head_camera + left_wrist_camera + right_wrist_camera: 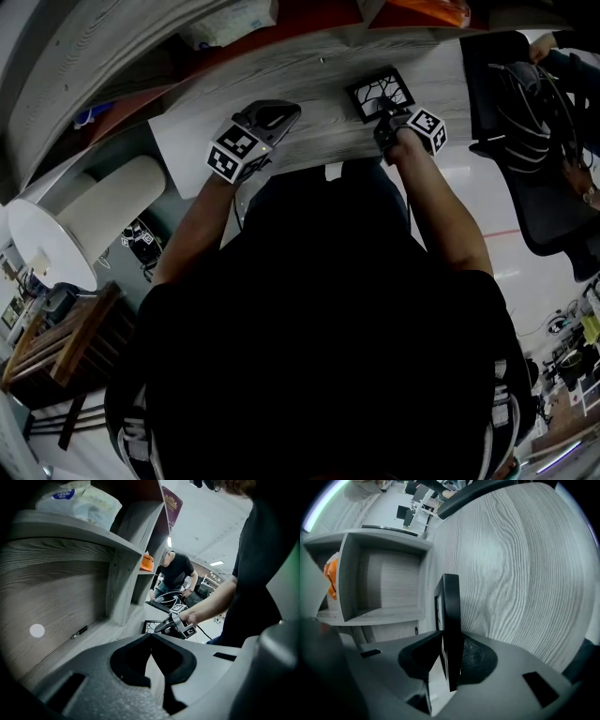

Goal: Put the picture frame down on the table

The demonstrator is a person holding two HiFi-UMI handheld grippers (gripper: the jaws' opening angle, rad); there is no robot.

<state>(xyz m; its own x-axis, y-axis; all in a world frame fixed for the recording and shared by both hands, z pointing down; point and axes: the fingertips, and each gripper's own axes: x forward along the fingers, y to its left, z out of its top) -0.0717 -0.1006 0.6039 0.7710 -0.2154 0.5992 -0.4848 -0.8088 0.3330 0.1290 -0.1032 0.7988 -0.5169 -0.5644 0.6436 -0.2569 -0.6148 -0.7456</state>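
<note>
The picture frame (380,92) is black with a branch drawing on white; it lies low over the grey wood table (319,94) at the right. My right gripper (386,119) is shut on the frame's near edge. In the right gripper view the frame (450,620) shows edge-on between the jaws, with the table surface (525,573) just beside it. Whether the frame touches the table I cannot tell. My left gripper (281,117) hovers over the table's left part, shut and holding nothing. In the left gripper view the frame (152,626) and the right gripper (164,626) appear far ahead.
A shelf unit (122,555) rises behind the table, holding a white packet (82,503) and an orange object (146,563). A black office chair (525,141) stands at the right, with another person (176,576) near it. A white lampshade (84,225) sits to the left.
</note>
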